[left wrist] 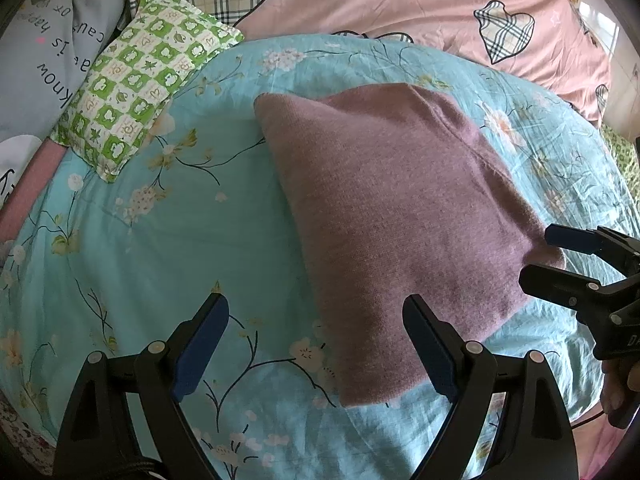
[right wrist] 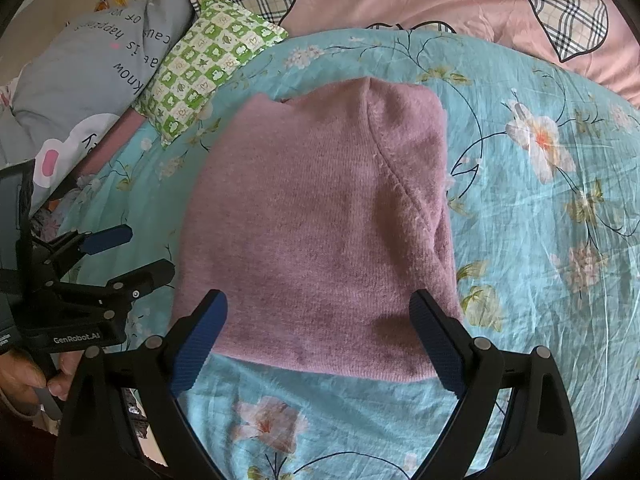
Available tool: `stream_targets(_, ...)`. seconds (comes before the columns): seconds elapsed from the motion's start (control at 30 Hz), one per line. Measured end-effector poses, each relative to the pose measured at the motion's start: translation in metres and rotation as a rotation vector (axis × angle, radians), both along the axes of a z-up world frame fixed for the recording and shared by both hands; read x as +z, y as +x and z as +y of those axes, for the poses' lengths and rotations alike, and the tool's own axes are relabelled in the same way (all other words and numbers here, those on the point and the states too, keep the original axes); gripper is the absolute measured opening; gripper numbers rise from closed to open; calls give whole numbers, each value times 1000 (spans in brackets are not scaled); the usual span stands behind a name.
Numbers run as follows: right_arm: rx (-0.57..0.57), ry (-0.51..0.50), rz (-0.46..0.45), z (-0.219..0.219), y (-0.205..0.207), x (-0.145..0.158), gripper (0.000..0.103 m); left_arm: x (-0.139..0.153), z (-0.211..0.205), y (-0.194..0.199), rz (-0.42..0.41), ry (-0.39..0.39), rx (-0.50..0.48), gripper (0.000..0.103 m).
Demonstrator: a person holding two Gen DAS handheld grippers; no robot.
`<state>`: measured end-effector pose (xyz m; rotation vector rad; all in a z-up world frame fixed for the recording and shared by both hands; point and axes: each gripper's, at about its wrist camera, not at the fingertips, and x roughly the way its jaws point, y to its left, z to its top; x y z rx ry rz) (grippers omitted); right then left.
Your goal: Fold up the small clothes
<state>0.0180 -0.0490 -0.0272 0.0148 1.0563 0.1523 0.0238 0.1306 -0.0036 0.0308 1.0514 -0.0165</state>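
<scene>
A mauve knitted garment [left wrist: 396, 216] lies folded into a rough rectangle on the turquoise flowered bedsheet [left wrist: 160, 240]. In the right wrist view the same garment [right wrist: 320, 232] fills the middle, with a seam running down its right side. My left gripper [left wrist: 316, 344] is open, its right finger over the garment's near left corner, nothing between the jaws. My right gripper [right wrist: 318, 340] is open just above the garment's near edge, holding nothing. Each gripper also shows in the other view: the right gripper [left wrist: 548, 256] at the garment's right corner, the left gripper [right wrist: 140, 252] beside its left edge.
A green checked small pillow [left wrist: 140, 80] lies at the back left. Behind it is a grey pillow with lettering [left wrist: 48, 56]. A pink quilt with plaid hearts [left wrist: 380, 4] covers the far side. A hand [right wrist: 24, 376] holds the left gripper's handle.
</scene>
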Motion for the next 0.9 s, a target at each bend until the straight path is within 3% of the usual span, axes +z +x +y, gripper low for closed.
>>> stream_targets(0.9,-6,11,-9,4,-1,2,92,4,0,-1,-11,-2,0,89)
